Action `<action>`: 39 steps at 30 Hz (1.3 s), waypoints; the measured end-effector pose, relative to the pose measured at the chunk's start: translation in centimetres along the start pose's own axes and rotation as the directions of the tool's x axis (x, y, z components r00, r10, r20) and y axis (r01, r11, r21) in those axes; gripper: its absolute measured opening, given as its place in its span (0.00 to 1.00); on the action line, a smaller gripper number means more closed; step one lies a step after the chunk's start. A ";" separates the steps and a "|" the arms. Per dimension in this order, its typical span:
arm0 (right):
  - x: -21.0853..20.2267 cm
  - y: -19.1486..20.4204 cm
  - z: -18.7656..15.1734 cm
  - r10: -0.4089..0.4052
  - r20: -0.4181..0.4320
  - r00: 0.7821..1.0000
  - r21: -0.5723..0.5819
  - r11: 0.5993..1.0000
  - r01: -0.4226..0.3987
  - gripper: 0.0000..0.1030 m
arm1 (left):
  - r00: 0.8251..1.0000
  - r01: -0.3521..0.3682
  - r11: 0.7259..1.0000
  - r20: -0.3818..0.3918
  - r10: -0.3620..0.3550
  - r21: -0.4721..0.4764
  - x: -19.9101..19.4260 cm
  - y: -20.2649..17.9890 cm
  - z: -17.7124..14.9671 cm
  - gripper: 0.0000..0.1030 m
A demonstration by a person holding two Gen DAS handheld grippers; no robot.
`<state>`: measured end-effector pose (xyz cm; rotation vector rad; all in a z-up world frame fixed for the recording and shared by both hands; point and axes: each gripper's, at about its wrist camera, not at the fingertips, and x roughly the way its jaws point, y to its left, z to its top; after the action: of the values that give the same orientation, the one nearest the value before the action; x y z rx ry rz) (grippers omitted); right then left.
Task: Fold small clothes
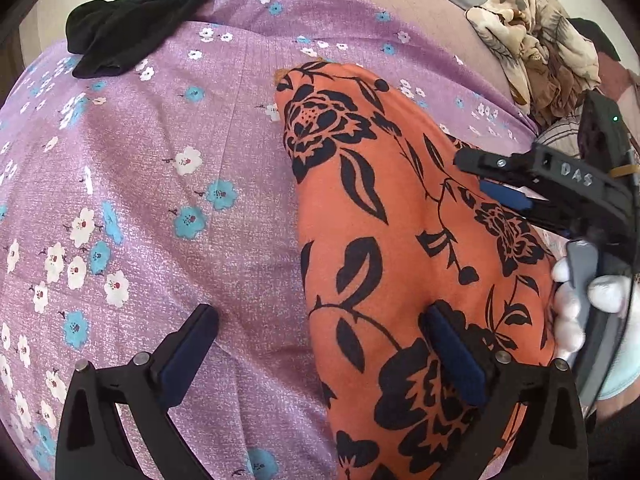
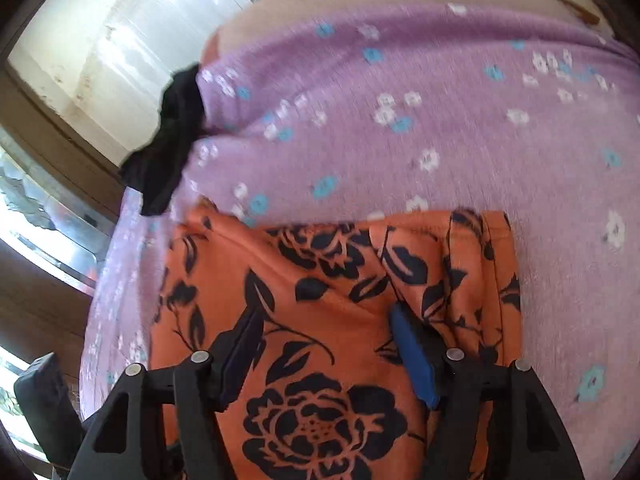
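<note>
An orange garment with black flowers (image 1: 400,240) lies folded into a long strip on the purple floral sheet (image 1: 160,200); it also shows in the right wrist view (image 2: 340,300). My left gripper (image 1: 320,320) is open, with its right finger over the garment's left edge and its left finger over the sheet. My right gripper (image 2: 324,320) is open just above the garment, with both fingers over the cloth and nothing between them. It shows in the left wrist view (image 1: 500,184) at the garment's right side.
A black garment (image 1: 132,24) lies crumpled at the sheet's far left corner, also in the right wrist view (image 2: 168,140). A beige patterned cloth pile (image 1: 536,48) sits at the far right. A window and wooden frame (image 2: 60,120) stand left of the bed.
</note>
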<state>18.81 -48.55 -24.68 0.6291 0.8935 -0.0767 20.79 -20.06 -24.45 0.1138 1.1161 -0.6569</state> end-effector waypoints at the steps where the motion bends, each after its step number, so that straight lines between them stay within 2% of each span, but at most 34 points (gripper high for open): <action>1: -1.1 0.0 -0.3 -0.009 0.016 1.000 0.004 1.000 0.009 0.67 | 1.000 -0.005 1.000 0.003 0.005 0.010 -0.1 -0.1 0.1 1.00; 6: -5.8 0.7 -1.9 -0.002 0.108 0.994 -0.052 0.999 0.007 0.67 | 0.998 -0.059 0.998 0.033 0.058 0.036 -0.8 -1.1 0.7 1.00; 9: -8.6 0.4 -4.0 0.028 0.140 0.990 0.009 1.000 -0.029 0.67 | 0.994 -0.101 0.993 0.053 0.098 0.061 -0.8 -1.6 0.3 1.00; 11: -8.3 -0.3 -5.7 0.081 0.073 0.994 0.055 0.995 -0.085 0.67 | 0.992 -0.116 0.992 0.059 0.113 0.049 -0.8 -1.9 0.1 1.00; 13: -6.2 -1.6 -7.8 0.064 -0.037 0.997 0.129 0.990 -0.059 0.67 | 0.992 -0.119 0.992 0.055 0.117 0.037 -0.6 -1.8 -0.1 1.00; 14: -5.6 -2.3 -8.7 0.073 -0.036 0.997 0.146 0.987 -0.067 0.67 | 0.993 -0.114 0.993 0.046 0.113 0.038 -0.5 -1.7 -0.2 1.00; 15: -5.9 -2.3 -8.8 0.077 0.001 0.997 0.140 0.987 -0.076 0.66 | 0.993 -0.113 0.993 0.046 0.111 0.034 -0.4 -1.7 -0.3 1.00; 18: -5.6 -1.8 -8.2 0.074 -0.009 0.997 0.139 0.988 -0.072 0.72 | 0.991 -0.119 0.992 0.057 0.118 0.029 -0.6 -1.6 -0.5 1.00; 20: -5.3 -1.5 -8.2 0.130 0.023 0.991 0.153 0.979 -0.132 0.93 | 0.988 -0.139 0.989 0.072 0.136 0.044 -0.6 -2.0 -0.7 1.00; 22: -4.9 -1.2 -8.0 0.128 0.026 0.991 0.156 0.979 -0.131 1.00 | 0.982 -0.169 0.983 0.098 0.162 0.072 -0.6 -2.5 -0.9 1.00; 25: -4.9 -1.0 -7.7 0.123 0.023 0.992 0.176 0.976 -0.125 1.00 | 0.976 -0.197 0.976 0.114 0.186 0.094 -0.6 -2.9 -1.0 1.00; 29: -5.0 -2.3 -6.8 0.216 0.019 0.976 0.278 0.937 -0.213 1.00 | 0.974 -0.202 0.975 0.119 0.191 0.095 -0.6 -2.9 -0.9 1.00; 32: -5.8 -2.4 -6.1 0.237 0.022 0.971 0.304 0.924 -0.233 1.00 | 0.974 -0.205 0.974 0.123 0.193 0.098 -0.6 -3.0 -0.8 1.00; 34: -7.5 -1.0 -5.5 0.218 0.085 0.972 0.224 0.947 -0.232 1.00 | 0.973 -0.207 0.973 0.127 0.194 0.099 -0.5 -3.1 -0.8 1.00; 36: -10.3 1.7 -5.1 0.178 0.180 0.967 0.066 0.979 -0.192 0.99 | 0.972 -0.209 0.973 0.130 0.196 0.097 -0.5 -3.1 -0.8 1.00; 37: -12.1 2.9 -5.2 0.169 0.257 0.951 -0.009 0.985 -0.173 0.99 | 0.972 -0.209 0.973 0.131 0.196 0.097 -0.5 -3.1 -0.9 1.00; 39: -16.1 5.1 -6.2 0.187 0.438 0.880 -0.151 0.980 -0.133 0.99 | 0.971 -0.211 0.973 0.134 0.197 0.094 -0.5 -3.1 -0.9 1.00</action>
<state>5.81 -44.07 -13.06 0.5425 0.3896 -0.0186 18.27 -21.97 -23.68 0.2737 0.9347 -0.5317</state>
